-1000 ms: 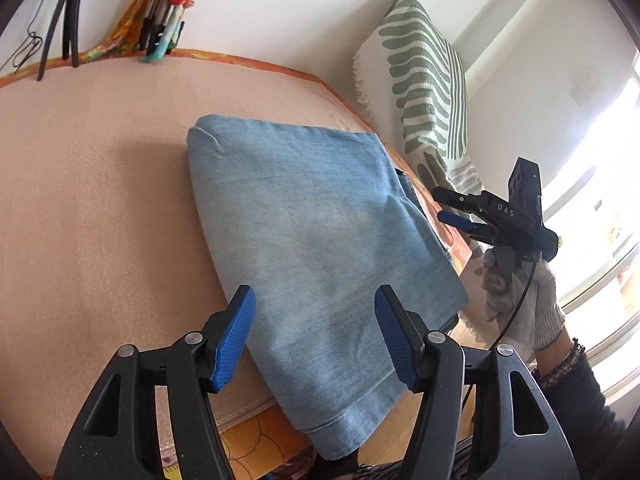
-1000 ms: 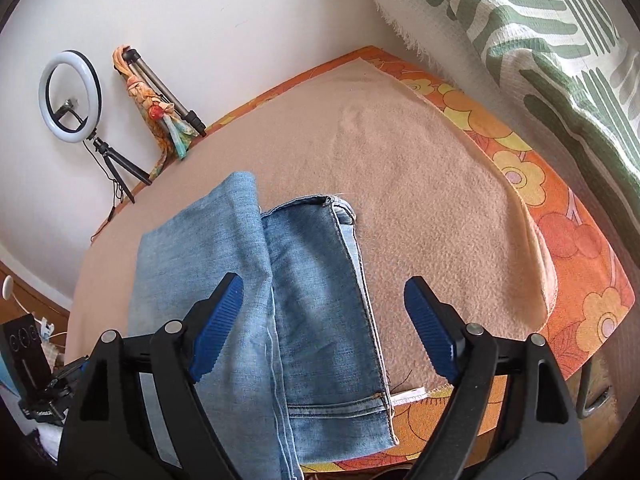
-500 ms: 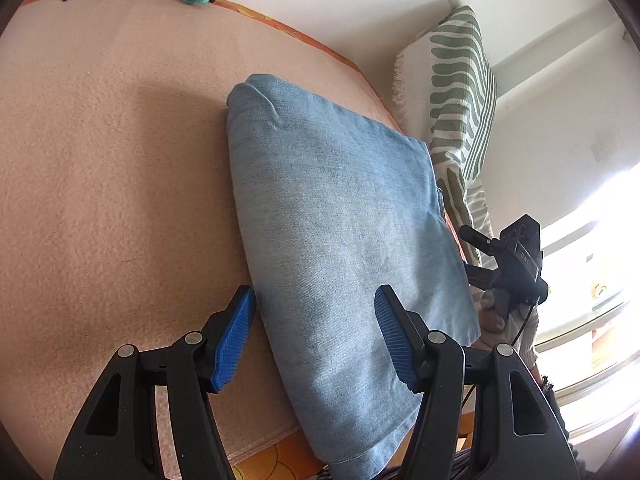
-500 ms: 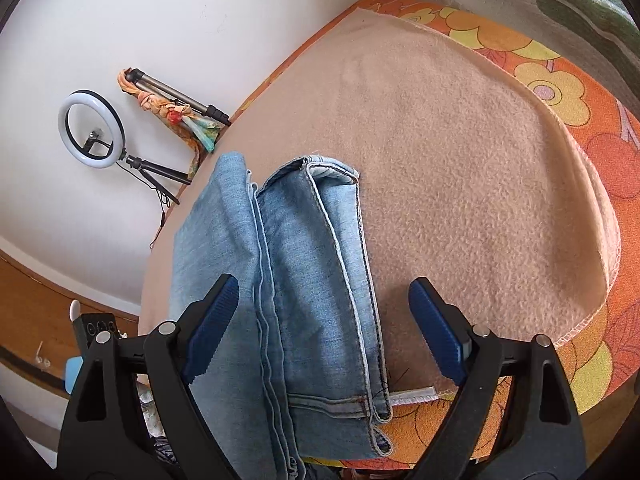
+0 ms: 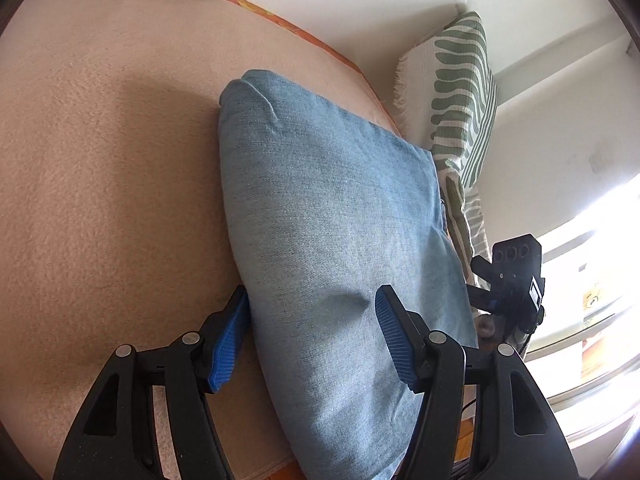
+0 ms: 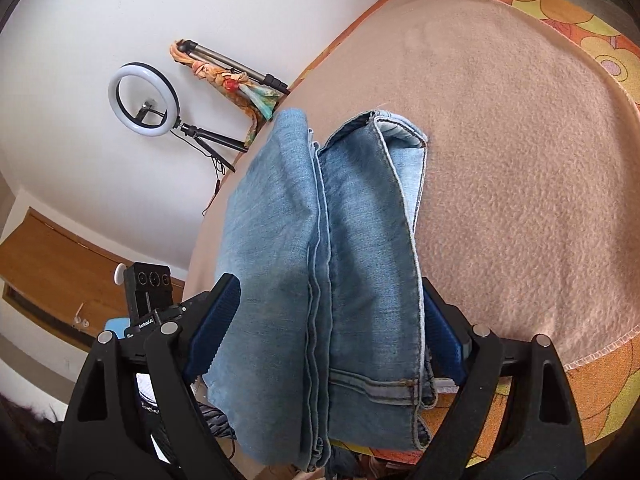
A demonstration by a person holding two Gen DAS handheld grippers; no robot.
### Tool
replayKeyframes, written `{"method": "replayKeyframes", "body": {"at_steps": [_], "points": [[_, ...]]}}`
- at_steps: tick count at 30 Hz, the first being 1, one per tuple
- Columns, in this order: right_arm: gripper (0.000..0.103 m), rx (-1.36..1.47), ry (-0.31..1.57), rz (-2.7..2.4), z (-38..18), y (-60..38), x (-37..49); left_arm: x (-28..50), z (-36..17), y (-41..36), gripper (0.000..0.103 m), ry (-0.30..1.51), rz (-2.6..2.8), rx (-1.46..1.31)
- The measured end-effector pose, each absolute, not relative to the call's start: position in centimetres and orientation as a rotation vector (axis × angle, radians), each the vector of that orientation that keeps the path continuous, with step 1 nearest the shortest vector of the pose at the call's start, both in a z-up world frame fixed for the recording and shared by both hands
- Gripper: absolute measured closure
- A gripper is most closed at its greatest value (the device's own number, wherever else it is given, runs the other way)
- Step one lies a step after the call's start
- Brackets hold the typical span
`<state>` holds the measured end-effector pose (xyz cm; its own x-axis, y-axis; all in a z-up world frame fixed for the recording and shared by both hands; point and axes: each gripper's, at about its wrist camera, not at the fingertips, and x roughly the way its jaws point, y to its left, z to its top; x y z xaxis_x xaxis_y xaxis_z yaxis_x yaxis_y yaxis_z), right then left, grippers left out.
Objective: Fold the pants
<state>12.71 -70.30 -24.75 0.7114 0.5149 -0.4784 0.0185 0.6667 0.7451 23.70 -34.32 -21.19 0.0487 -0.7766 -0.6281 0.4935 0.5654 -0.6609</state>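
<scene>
The folded light-blue jeans (image 5: 332, 240) lie on a peach fleece blanket (image 5: 100, 160) that covers the table, over an orange floral cloth (image 6: 592, 32).

Left gripper (image 5: 310, 336): jaws apart, straddling the near end of the folded jeans. The left blue pad sits at the fabric's side edge, low against the blanket; the right pad rests on or just above the top layer, where a small dimple shows in the denim. Whether the pads press the cloth cannot be told; no clamped fold shows between them.

Right gripper (image 6: 328, 336): jaws spread wide, one pad on either side of the stacked layers at the hem end. The jeans fill the gap between the pads; the right pad is partly hidden behind the denim edge. No pinch is visible.

Beyond the left gripper, a green-striped cushion (image 5: 464, 92) stands against the wall. Beyond the right gripper, a ring light (image 6: 142, 100) on a tripod stands by the wall.
</scene>
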Motion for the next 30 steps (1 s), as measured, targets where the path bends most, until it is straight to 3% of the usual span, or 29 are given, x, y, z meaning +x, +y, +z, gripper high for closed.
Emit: {"method": "replayKeyframes", "body": {"at_steps": [8,10,13,18,21,25,30], "points": [[0.024,0.58,0.812,0.257,-23.0,-64.8,14.5,23.9,-21.1,-35.2,0.04,1.162,-0.991,-0.279],[0.044,0.518,0.839,0.185,-22.6,-64.3,14.5,23.8,-21.1,-35.0,0.042,1.152,-0.995,-0.285],[0.058,0.511,0.832,0.141,-22.5,-64.5,14.1,23.5,-21.0,-34.7,0.056,1.121,-0.994,-0.269],[0.058,0.426,0.798,0.09,-22.5,-63.6,13.9,23.4,-21.1,-34.4,0.061,1.108,-1.001,-0.273],[0.059,0.395,0.79,0.062,-22.2,-63.1,13.6,23.4,-20.7,-34.4,0.072,1.092,-1.004,-0.288],[0.076,0.317,0.795,-0.008,-20.7,-61.6,13.4,23.3,-19.8,-33.9,0.079,1.078,-1.025,-0.321],[0.082,0.213,0.768,-0.053,-18.3,-59.2,13.0,23.0,-18.4,-34.2,0.084,1.047,-1.056,-0.29]]}}
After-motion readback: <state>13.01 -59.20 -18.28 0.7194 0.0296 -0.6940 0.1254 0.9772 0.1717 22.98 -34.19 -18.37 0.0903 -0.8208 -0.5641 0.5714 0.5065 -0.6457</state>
